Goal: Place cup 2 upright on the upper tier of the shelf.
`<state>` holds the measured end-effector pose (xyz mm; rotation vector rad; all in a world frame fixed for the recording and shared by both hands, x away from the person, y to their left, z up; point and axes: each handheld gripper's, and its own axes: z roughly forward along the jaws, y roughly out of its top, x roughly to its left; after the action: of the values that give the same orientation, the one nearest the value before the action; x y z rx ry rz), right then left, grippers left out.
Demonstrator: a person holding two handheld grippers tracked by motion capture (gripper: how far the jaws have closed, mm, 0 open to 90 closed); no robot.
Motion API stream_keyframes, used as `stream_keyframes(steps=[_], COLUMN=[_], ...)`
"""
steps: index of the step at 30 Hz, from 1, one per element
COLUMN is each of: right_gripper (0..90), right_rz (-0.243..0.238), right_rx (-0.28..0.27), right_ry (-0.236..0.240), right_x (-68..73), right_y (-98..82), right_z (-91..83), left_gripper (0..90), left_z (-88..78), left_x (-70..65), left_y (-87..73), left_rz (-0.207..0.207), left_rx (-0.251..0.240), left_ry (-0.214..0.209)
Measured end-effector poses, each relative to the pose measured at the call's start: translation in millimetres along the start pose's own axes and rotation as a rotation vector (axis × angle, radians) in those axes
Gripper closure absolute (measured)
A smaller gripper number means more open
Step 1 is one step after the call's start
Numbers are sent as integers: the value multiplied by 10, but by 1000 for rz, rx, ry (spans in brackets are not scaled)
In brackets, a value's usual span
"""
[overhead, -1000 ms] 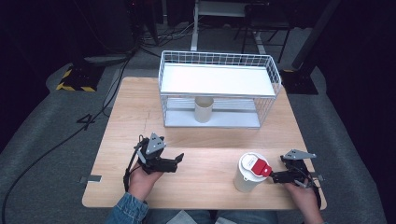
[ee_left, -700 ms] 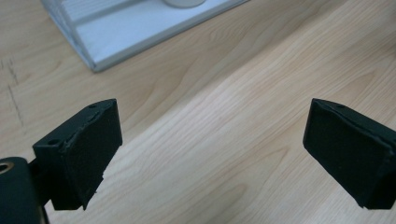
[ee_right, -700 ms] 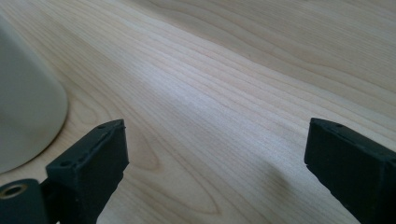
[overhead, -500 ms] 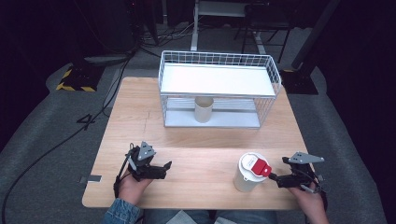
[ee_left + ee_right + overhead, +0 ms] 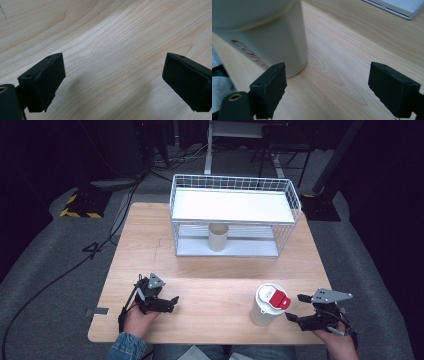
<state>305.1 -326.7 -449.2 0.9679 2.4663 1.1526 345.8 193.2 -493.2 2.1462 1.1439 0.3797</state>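
The wooden table (image 5: 220,270) carries a white paper cup (image 5: 264,311) near its front right edge; the cup stands upright and is closed with a white lid (image 5: 268,295) bearing a red tab (image 5: 280,300) on the side that faces the right gripper (image 5: 296,308). The right gripper lies just beside the cup, to its right in the high view, held in the person's right hand (image 5: 336,340); its 2 jaws stand apart and point toward the cup without touching it. In the right gripper view, the right gripper (image 5: 337,92) shows both black jaws spread wide over bare wood; the cup (image 5: 269,42) rises close behind the jaw at the left of that view, with red lettering on its wall, and nothing sits between the jaws. The left gripper (image 5: 172,301) rests low over the front left part of the table, well apart from the cup, held in the person's left hand (image 5: 137,320); its jaws are likewise apart. In the left gripper view, the left gripper (image 5: 112,82) has only wood grain between its 2 jaws. At the far side of the table stands a white wire rack (image 5: 235,184) with a flat white shelf (image 5: 232,206); a plain beige cup (image 5: 218,237) stands upright on the rack's lower level, under that shelf.
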Motion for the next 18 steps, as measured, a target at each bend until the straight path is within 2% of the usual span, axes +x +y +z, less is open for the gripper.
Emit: stream_keyframes(steps=[1,4,11,12,17,18], right_gripper=[155,149,140,126,96,85], right_rz=[-5,-15,-41,-41,-48,-57], right_rx=[-3,-15,-32,-34,-39,-47], right_ry=[10,37,65,71,92,98], right_x=[26,106,228,238,289,316], right_y=[6,23,67,69,89,107], right_z=[-12,-30,-1,14,89,122], left_gripper=[51,51,45,45,45,45], left_z=[7,29,74,80,74,68], left_x=[12,27,32,19,12,11], left_y=[0,-10,-26,-24,-46,-85], left_rz=[6,-11,-7,4,4,4], left_rx=[1,10,42,46,39,19], left_ry=[2,3,2,7,16,26])
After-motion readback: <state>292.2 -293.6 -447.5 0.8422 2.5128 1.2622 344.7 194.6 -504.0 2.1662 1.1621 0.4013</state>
